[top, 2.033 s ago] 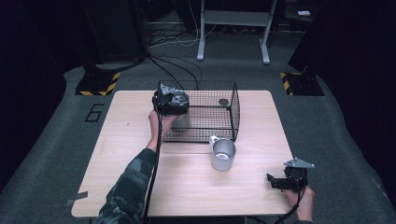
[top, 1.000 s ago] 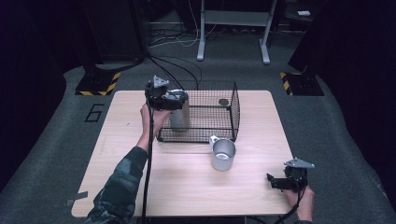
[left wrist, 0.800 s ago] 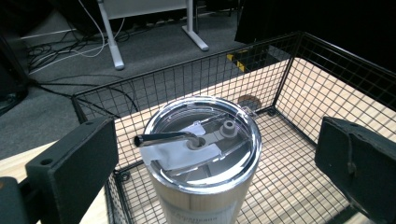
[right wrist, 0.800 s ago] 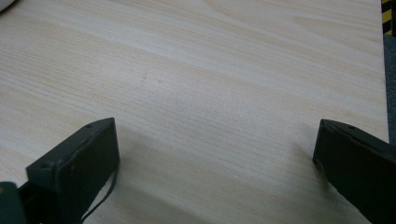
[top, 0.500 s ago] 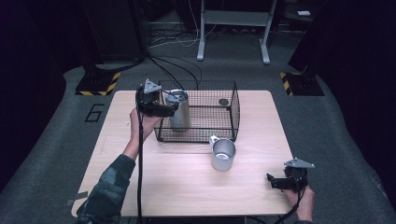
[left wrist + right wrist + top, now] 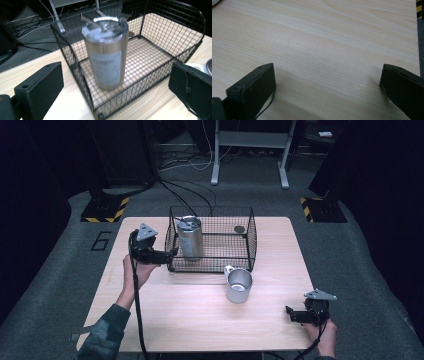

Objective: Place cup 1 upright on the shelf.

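Observation:
A black wire basket (image 6: 220, 265) stands at the middle back of the table. Inside it, at its left end, a steel tumbler (image 6: 190, 239) with a lid stands upright. My left gripper (image 6: 169, 254) is open just outside the basket's left wall, apart from the tumbler and pointing at it. In the left gripper view the tumbler (image 6: 106, 52) stands behind the basket mesh (image 6: 175, 32), between the wide-apart jaws of the left gripper (image 6: 115, 77). My right gripper (image 6: 291, 314) rests open near the front right corner; the right gripper (image 6: 327, 80) has bare wood between its jaws.
A metal mug (image 6: 238, 285) stands on the wooden table (image 6: 175, 320) in front of the basket's right half, and its edge shows as the mug (image 6: 208, 65) at the right. A small dark round thing (image 6: 239, 228) lies in the basket's back right. Cables cross the floor behind.
My left gripper has drawn back to the left, from over the tumbler to outside the basket's left wall. The tumbler stays standing in the basket. The right gripper has not moved.

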`<state>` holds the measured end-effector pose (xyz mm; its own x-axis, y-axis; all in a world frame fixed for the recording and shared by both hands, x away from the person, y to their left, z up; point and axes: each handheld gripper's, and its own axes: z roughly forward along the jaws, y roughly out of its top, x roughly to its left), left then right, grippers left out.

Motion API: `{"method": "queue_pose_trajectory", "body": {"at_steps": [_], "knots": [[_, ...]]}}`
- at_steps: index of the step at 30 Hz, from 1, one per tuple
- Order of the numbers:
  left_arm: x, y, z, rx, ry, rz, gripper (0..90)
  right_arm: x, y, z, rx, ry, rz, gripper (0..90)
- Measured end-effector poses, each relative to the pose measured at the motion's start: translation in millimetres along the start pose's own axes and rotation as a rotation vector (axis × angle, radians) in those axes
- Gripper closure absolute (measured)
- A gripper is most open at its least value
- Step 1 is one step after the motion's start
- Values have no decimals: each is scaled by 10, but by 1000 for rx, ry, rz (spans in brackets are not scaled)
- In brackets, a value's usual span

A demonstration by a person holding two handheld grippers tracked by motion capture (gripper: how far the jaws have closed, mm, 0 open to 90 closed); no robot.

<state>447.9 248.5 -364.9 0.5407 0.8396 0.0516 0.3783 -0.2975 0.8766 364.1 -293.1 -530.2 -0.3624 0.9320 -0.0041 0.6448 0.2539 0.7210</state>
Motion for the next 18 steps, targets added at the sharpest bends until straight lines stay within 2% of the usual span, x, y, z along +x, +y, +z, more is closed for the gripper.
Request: {"method": "queue_pose_trajectory", "body": {"at_steps": [9, 13, 18], "knots": [[55, -439, -115, 32, 15, -48, 0, 1, 0, 0, 0, 0, 0, 0], [94, -636, -104, 53, 19, -60, 0, 2, 0, -1, 0, -1, 1, 0], [184, -875, -50, 80, 55, -94, 0, 2, -2, 1, -3, -1, 2, 0]]}}
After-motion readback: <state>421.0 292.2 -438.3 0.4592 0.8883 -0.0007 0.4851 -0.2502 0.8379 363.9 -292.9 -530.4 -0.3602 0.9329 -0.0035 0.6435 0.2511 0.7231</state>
